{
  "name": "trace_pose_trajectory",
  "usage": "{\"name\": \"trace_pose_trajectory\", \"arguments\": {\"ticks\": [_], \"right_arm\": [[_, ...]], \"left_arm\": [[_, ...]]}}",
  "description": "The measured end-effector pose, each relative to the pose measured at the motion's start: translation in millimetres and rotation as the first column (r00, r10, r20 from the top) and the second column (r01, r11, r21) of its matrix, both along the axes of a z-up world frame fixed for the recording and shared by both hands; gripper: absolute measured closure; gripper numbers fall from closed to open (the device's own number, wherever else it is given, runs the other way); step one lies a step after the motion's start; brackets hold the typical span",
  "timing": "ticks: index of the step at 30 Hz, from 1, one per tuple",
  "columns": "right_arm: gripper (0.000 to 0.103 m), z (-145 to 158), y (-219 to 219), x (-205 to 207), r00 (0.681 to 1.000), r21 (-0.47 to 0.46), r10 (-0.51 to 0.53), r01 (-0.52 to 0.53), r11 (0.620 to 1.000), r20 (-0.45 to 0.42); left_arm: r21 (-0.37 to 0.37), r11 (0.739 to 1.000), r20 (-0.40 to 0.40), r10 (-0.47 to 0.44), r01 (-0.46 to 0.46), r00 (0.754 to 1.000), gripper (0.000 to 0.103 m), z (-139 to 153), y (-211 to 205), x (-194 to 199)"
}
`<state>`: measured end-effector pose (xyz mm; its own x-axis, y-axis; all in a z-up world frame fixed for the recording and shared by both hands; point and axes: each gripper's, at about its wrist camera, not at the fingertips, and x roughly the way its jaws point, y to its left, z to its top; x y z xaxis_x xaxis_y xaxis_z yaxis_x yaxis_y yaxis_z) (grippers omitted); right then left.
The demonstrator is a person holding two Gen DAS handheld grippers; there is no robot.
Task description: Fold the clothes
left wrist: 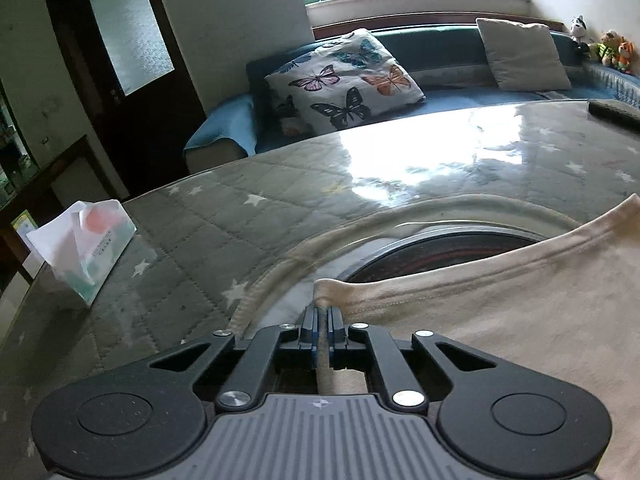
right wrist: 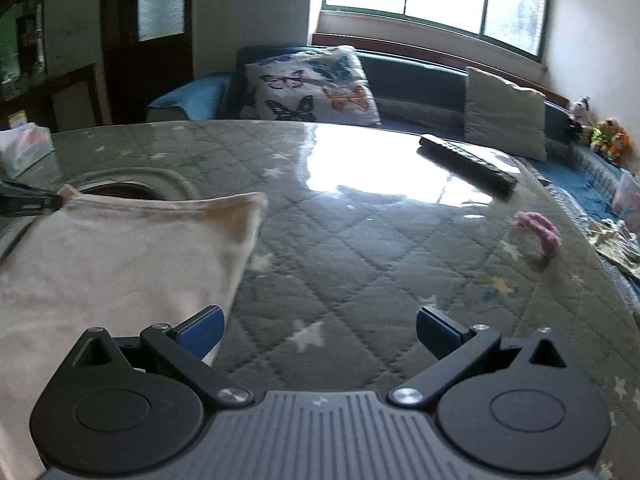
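On the quilted surface (right wrist: 360, 248) lies a beige garment (right wrist: 120, 248). Left gripper (left wrist: 321, 318) is clamped on its hemmed edge; right gripper (right wrist: 320, 326) stands apart beside its corner. Fold count cannot be judged; garment appears partly doubled, not compact.

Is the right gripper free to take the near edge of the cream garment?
Probably yes: the right gripper is open and empty, the cream garment edge lies beside its left finger, nothing between.
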<state>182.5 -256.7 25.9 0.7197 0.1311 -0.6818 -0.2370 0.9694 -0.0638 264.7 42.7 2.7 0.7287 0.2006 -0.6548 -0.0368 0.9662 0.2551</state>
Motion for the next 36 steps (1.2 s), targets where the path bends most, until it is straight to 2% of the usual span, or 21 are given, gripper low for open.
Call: {"name": "trace_pose_trajectory", "arguments": {"ticks": [3,4,5,7,11,17,20,22,26,34,36], "right_arm": [[0.000,0.3,3.8,-4.1,1.000,0.002,0.024,-0.024,1.000,-0.005],[0.000,0.4,5.0,-5.5,0.999,0.003,0.032,-0.032,0.999,-0.006],[0.000,0.4,6.4,-7.8,0.999,0.001,0.040,-0.040,0.999,-0.008],[0.000,0.0,9.3,-14.9,0.999,-0.013,0.053,-0.054,0.998,-0.008],[0.000,-0.6,15.2,-29.1,0.997,-0.041,0.080,-0.080,0.996,-0.010],[0.000,0.9,30.5,-53.6,0.991,-0.082,0.130,-0.129,0.988,0.012],[0.000,2.2,39.0,-67.6,0.986,-0.092,0.163,-0.160,0.983,0.020],[0.000,2.7,44.4,-76.6,0.983,-0.098,0.184,-0.180,0.979,0.025],[0.000,-0.9,50.1,-87.8,0.980,-0.100,0.198,-0.196,0.976,0.017],[0.000,-2.3,49.3,-94.1,0.983,-0.087,0.183,-0.182,0.979,0.009],[0.000,-2.5,49.4,-93.9,0.983,-0.088,0.182,-0.180,0.980,0.007]], "left_arm": [[0.006,1.000,-0.002,0.012,-0.012,1.000,0.074,3.8,1.5,-4.5],[0.005,1.000,0.000,0.013,-0.013,1.000,0.058,6.4,2.6,-8.6],[0.005,1.000,0.002,0.013,-0.013,1.000,0.047,9.2,3.7,-13.8],[0.007,1.000,0.007,0.005,-0.005,1.000,0.047,14.8,5.4,-25.7],[0.023,0.999,0.016,-0.027,0.026,1.000,0.025,23.5,5.7,-61.1],[0.039,0.996,0.041,-0.084,0.083,0.996,0.013,27.6,1.0,-126.1],[0.056,0.996,0.054,-0.072,0.069,0.996,0.012,23.0,2.3,-154.1],[0.038,0.999,0.066,-0.038,0.036,0.997,0.012,21.5,10.0,-168.9],[0.022,0.996,0.076,0.088,-0.090,0.993,0.011,19.3,41.7,-180.7],[0.014,0.953,0.076,0.302,-0.304,0.950,0.011,10.6,105.4,-195.3],[0.007,0.944,0.079,0.330,-0.331,0.941,0.007,7.9,118.5,-198.3]]}}
